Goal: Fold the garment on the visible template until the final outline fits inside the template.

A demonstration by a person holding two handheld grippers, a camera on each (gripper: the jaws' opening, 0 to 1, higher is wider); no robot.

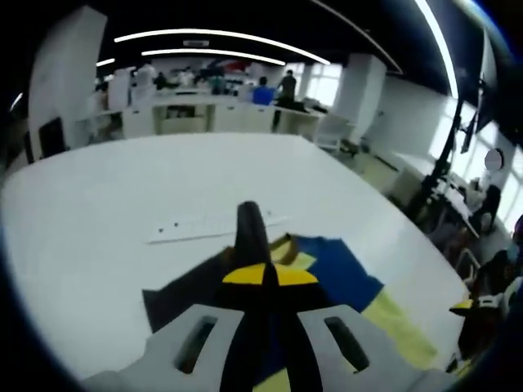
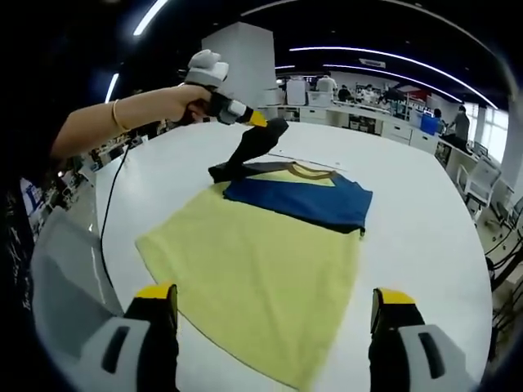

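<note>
We've got a T-shirt (image 2: 270, 245) spread flat on the white table (image 2: 425, 237), yellow body w/ a blue band across the chest and dark sleeves. No separate template outline that we can make out on the tabletop; there's a pale strip (image 1: 204, 227) lying on the table just past the collar, and we can't tell what it is.

In the right gripper view the left gripper (image 2: 260, 122) is held up at the far end of the shirt, a hand (image 2: 184, 102) around its handle, jaws pinched on the dark sleeve (image 2: 245, 155) and lifting it off the table so the cloth hangs in a taut peak down to the shoulder. The left gripper view agrees: jaws together, a strip of dark cloth standing up between the tips, blue and yellow cloth below.

The right gripper (image 2: 274, 306) has its jaws wide apart w/ nothing between them, hovering over the near hem.

What the next move turns on, as we read it: the shirt's long axis runs from the hem by the right gripper away to the collar near the left one. The lifted sleeve sits on the far corner, so the left gripper is the nearer one and already has it. The sleeve prob. needs carrying inward across the chest, i.e. across that long axis, twd the opposite sleeve side. The right gripper is well apart from the sleeve, better placed for the hem. Fold is at an early stage; most of the body is unfolded.
</note>
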